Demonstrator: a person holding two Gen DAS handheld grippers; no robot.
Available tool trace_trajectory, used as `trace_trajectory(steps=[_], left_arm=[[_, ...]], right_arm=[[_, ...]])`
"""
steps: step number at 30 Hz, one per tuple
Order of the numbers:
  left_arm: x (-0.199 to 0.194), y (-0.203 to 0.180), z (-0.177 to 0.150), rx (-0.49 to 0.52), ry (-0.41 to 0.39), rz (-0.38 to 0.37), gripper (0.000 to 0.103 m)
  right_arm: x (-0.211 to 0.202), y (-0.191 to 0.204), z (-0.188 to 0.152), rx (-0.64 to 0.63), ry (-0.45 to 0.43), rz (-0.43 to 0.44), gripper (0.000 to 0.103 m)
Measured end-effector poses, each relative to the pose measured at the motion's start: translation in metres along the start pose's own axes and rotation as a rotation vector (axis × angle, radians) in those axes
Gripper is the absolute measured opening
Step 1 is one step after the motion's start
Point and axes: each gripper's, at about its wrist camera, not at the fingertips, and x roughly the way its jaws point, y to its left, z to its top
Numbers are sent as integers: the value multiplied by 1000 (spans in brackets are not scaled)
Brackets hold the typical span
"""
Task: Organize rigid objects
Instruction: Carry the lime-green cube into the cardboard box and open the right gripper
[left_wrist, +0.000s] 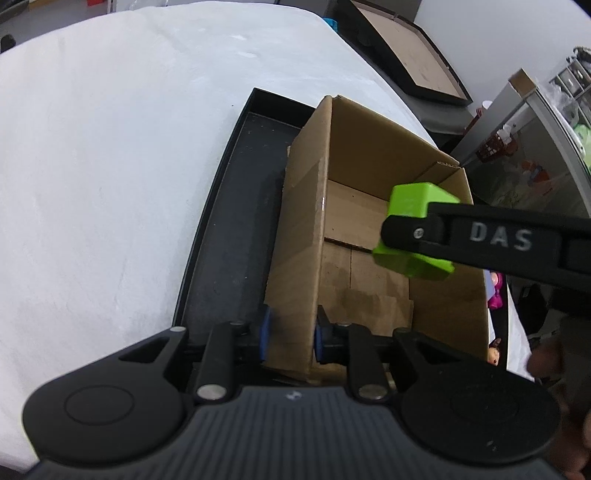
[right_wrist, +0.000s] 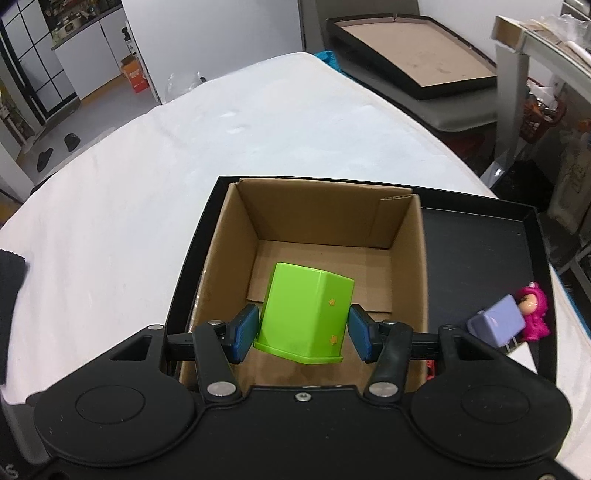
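An open cardboard box (right_wrist: 410, 258) stands in a black tray (right_wrist: 480, 258) on the white table. My right gripper (right_wrist: 303, 334) is shut on a green plastic block (right_wrist: 306, 310) with small orange stars and holds it over the box's inside. The same green block (left_wrist: 410, 206) shows in the left wrist view, pinched by the right gripper's black finger (left_wrist: 480, 236). My left gripper (left_wrist: 291, 338) is shut on the box's left wall (left_wrist: 299, 258), one blue pad on each side.
A lilac block (right_wrist: 496, 325) and a pink doll figure (right_wrist: 532, 314) lie at the tray's right side. A black cloth (right_wrist: 9, 295) lies at the table's left. A large flat framed board (right_wrist: 413, 55) stands beyond the table.
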Motion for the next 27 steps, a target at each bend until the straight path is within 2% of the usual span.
trace_trajectory(steps=[10,20,24,27], left_arm=[[-1,6,2,-35,-3,-5,21],[0,-5,4,-8,3,47,21],[-1,-11,3,16,3,83,21],[-4,-17,2,51,-9,110,22]], right_arm=[[24,-6,-3,60,61,58,54],[1,-22,-9,105,26,103,61],[-17,-33,-13,113,-16,98,75],[-30,-47,-15,129,-48,104,75]])
